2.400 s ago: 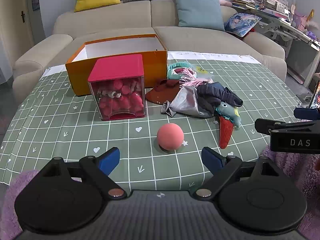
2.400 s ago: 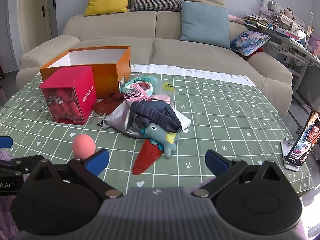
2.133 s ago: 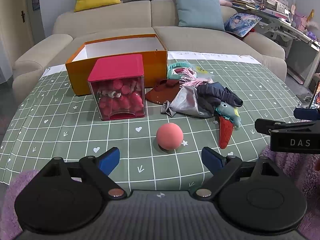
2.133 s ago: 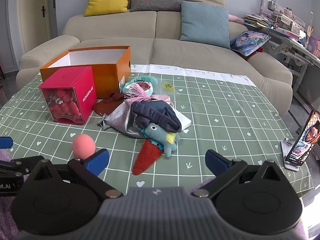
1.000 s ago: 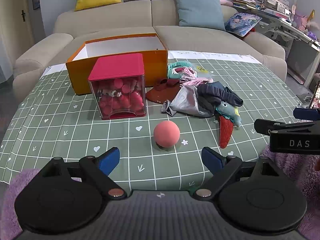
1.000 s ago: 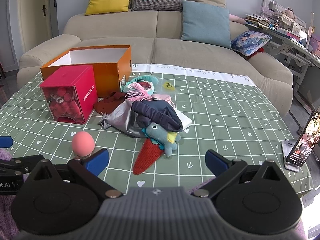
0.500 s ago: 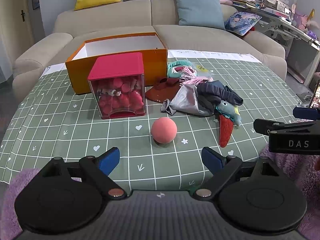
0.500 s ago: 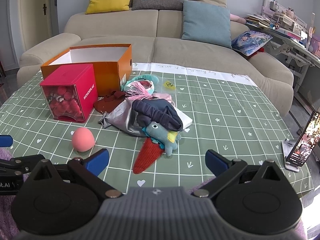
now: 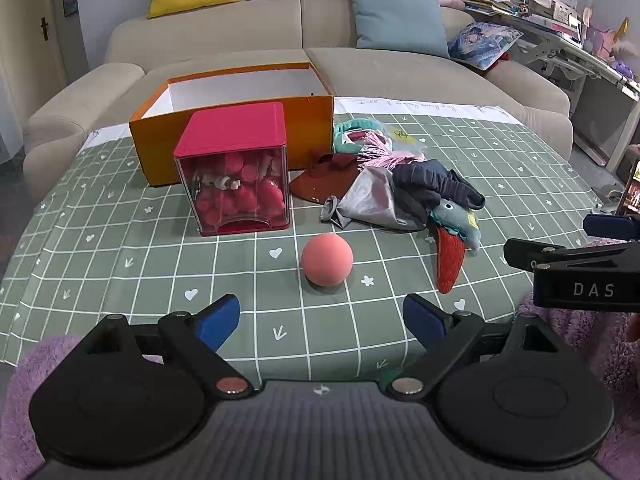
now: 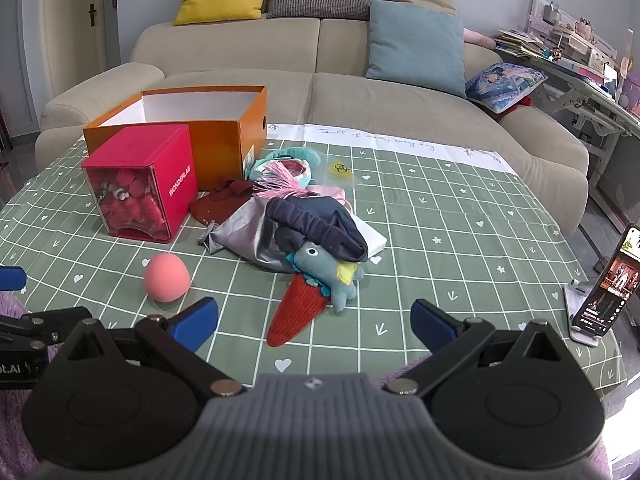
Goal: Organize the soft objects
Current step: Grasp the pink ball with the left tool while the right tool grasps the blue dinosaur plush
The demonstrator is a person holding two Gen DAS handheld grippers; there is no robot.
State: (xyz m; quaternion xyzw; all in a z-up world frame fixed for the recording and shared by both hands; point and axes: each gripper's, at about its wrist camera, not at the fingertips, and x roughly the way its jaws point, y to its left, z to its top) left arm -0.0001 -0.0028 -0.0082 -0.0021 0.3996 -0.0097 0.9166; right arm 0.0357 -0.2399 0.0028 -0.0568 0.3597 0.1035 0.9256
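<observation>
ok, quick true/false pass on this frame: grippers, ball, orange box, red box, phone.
1. Both grippers are open and hold nothing: left gripper, right gripper. True.
2. The pink ball sits inside the orange box. False: it lies on the tablecloth, ahead of the left gripper.
3. The orange box has no lid on. True.
4. The red box is empty. False: red pieces fill it.
5. A phone stands propped on the right. True.

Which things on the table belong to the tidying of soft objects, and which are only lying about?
For the job:
- round pink foam ball
- blue plush fish toy
- pile of grey and navy cloth
- open orange cardboard box

Lying about:
- smartphone on its stand
- red-lidded clear plastic cube
</observation>
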